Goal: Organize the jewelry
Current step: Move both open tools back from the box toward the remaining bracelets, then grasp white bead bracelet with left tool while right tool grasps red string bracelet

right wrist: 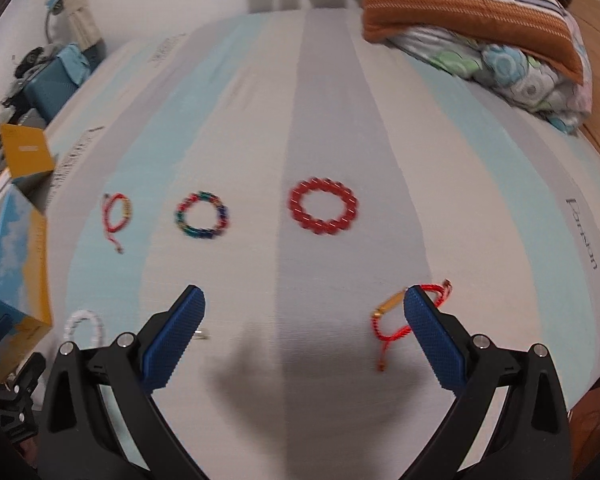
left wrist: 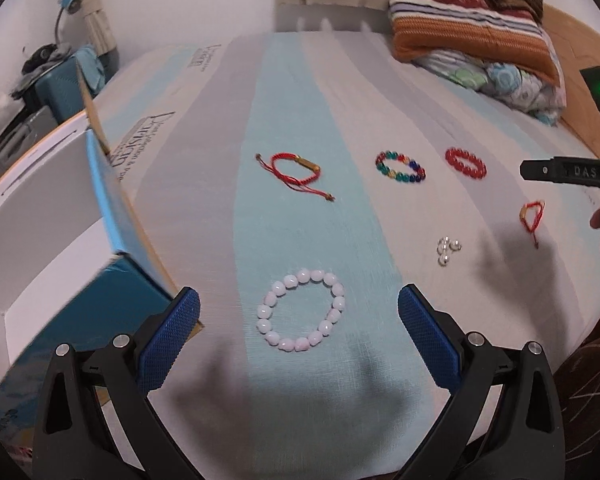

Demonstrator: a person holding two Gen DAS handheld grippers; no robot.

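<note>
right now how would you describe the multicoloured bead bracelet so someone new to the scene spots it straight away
Start at the striped bed sheet and find the far row of three bracelets. The multicoloured bead bracelet is the middle one, between the red cord bracelet with a gold tube and the all-red bead bracelet. It alone mixes green, blue, red and yellow beads.

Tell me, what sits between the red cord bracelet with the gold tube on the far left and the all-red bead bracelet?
The multicoloured bead bracelet lies between the red cord bracelet and the red bead bracelet; both wrist views show it.
</note>
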